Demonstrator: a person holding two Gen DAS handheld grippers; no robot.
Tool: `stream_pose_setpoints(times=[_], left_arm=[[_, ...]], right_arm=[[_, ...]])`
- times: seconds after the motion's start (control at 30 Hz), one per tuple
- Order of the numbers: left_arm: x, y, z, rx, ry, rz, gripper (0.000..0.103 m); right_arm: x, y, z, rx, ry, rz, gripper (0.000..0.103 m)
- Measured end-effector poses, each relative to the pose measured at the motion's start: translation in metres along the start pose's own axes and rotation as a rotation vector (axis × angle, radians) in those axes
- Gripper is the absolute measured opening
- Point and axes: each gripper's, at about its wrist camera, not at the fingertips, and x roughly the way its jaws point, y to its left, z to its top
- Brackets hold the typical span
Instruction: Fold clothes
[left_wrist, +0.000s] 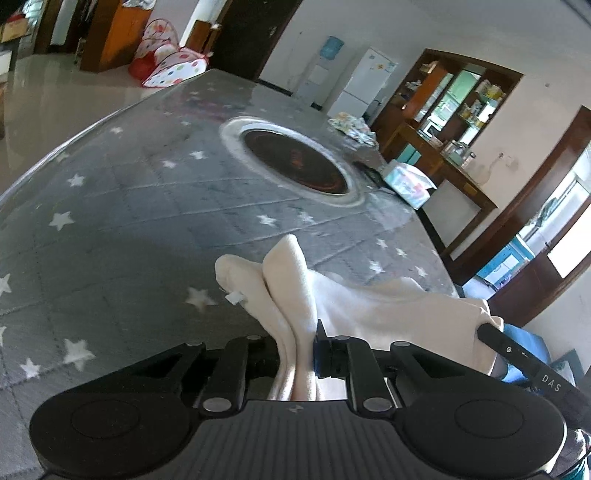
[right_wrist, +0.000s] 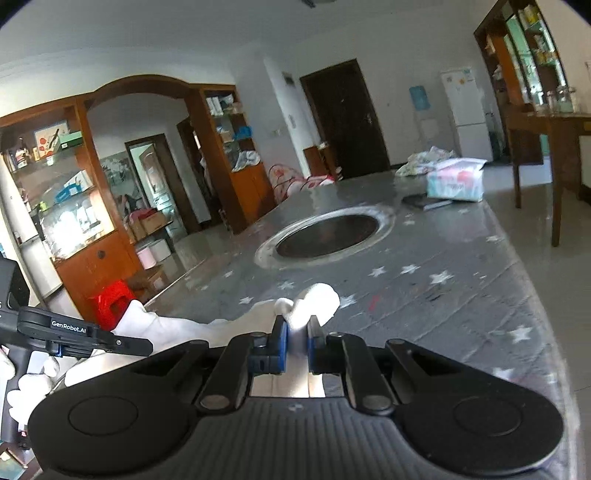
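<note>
Right now I am gripping a cream garment (left_wrist: 369, 306) with both tools, each one clamped tight on a bunched fold of the cloth. In the left wrist view, my left tool (left_wrist: 295, 354) is pinching a thick double fold, and 2 rounded lobes of fabric are sticking up past the fingers while the rest of the cloth is spreading off to the right. At the far right of that view my right tool (left_wrist: 517, 354) is showing side-on, with the cloth running up to its tip.

In the right wrist view, my right tool (right_wrist: 296, 347) is squeezing a narrow white wad between its blue pads (right_wrist: 279, 345), and a small puff of the cloth (right_wrist: 314, 301) is poking out ahead of them. My left tool (right_wrist: 85, 338) is appearing at the left edge, with the garment stretching across between the 2 tools, above the near end of the surface.

The garment is hanging over a grey surface (left_wrist: 129, 221) printed with white stars. A round dark cooktop (left_wrist: 295, 162) is sitting sunk in the middle of the surface, well apart from the cloth. Near the far end, a plastic-wrapped pack (right_wrist: 456, 181) and a crumpled patterned cloth (right_wrist: 424, 158) are lying just beside each other.
</note>
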Motion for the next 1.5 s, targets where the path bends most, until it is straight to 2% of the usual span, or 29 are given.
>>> stream_pose_setpoints(times=[0.47,0.9,1.23,1.5], left_arm=[[0.013,-0.060,-0.008,0.070,0.001,-0.030,0.015],[0.011,-0.100,0.006,0.129,-0.055,-0.056,0.015],[0.033,-0.122,0.025,0.174,-0.042,-0.073,0.015],[0.064,-0.132,0.039,0.207,-0.011,-0.076,0.015]], right_arm=[[-0.053,-0.030,0.008,-0.001,-0.081,-0.065,0.009],[-0.081,-0.034,0.028,-0.042,-0.163,-0.096,0.009],[-0.076,-0.041,0.043,-0.048,-0.187,-0.153,0.009],[-0.056,-0.057,0.047,-0.015,-0.161,-0.204,0.009]])
